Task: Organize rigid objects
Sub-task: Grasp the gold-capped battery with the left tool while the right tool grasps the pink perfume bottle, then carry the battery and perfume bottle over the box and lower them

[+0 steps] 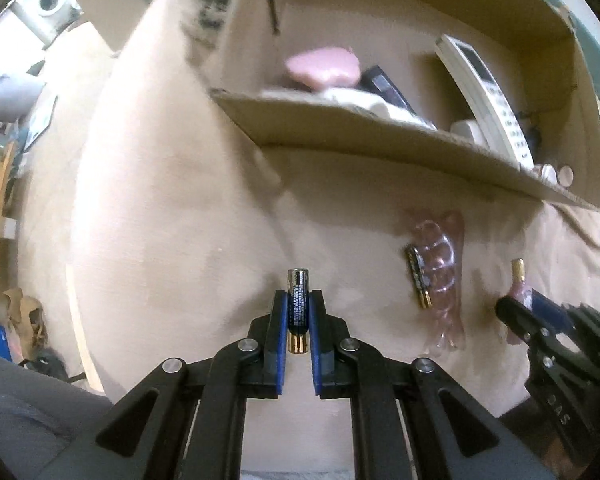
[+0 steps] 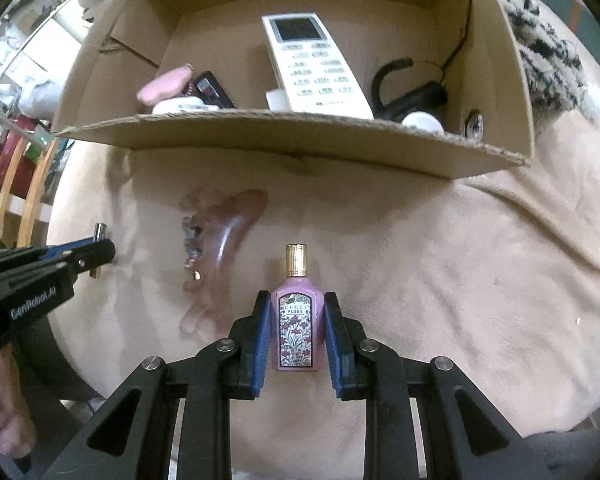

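Left gripper (image 1: 298, 312) is clamped on a battery (image 1: 297, 300), held lengthwise between its 2 blue pads above the beige blanket (image 1: 160, 200). Right gripper (image 2: 297, 332) grips a pink Gucci Flora perfume bottle (image 2: 297, 320) with a gold cap. A translucent pink hair claw (image 2: 220, 256) lies on the blanket between them; a second battery (image 1: 419, 280) appears to rest against it. The cardboard box (image 2: 300, 140) beyond holds a white remote control (image 2: 312, 64).

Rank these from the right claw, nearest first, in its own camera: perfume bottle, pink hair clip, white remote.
1. Perfume bottle: clamped in the right claw.
2. Pink hair clip: on the blanket, ahead and left.
3. White remote: farthest, inside the cardboard box.
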### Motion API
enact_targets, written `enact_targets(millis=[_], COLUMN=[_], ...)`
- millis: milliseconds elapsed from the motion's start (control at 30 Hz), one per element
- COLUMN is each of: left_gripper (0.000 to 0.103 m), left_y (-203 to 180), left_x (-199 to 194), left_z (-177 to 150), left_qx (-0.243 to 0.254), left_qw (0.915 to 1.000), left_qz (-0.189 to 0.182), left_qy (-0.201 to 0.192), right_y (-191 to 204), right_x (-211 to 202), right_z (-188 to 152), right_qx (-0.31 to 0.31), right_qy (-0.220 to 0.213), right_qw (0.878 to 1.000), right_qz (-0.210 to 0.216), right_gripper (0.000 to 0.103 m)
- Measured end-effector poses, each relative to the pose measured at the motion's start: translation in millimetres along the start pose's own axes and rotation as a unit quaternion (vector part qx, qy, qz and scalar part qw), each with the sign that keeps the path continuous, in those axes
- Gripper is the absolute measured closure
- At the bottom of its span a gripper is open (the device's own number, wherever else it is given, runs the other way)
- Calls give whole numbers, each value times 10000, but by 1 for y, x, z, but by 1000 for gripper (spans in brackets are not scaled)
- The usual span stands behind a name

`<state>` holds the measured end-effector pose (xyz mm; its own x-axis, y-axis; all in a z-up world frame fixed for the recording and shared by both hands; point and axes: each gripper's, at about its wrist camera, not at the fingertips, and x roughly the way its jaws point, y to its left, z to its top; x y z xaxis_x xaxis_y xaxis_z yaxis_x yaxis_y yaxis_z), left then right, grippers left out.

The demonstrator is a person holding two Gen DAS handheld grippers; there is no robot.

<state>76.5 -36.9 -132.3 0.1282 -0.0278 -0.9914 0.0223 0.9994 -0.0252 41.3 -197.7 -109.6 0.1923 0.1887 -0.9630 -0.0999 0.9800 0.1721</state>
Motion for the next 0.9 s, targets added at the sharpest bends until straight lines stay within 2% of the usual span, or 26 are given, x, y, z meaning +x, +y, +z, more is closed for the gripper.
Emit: enact_targets(millis=[267, 467, 700, 800, 900], left_gripper=[94, 94, 94, 94, 94], left_y=[11, 21, 16, 18, 21], left_x=[-35, -60, -104, -123, -127], left_z=[1, 0, -2, 3, 13], left_qx=[-63, -177, -198, -180, -221], left_qw=[9984, 9948, 9824, 9774, 9757], left_qz=[166, 253, 350, 343, 255], left_qy=[-533, -970, -1827, -2077, -2163], right_y=[-1, -16, -22, -29, -35], right_x=[-43, -72, -104, -112, -116], right_z=[-6, -12, -6, 2, 10], right_qx=[63, 188, 394, 524, 608], right_qy=[-718, -1447, -2176, -2400, -2521], right_qw=[9973, 9891, 9745, 9686, 9649], right_qz=[110, 194, 377, 391, 416], right_gripper=[77, 77, 77, 77, 77])
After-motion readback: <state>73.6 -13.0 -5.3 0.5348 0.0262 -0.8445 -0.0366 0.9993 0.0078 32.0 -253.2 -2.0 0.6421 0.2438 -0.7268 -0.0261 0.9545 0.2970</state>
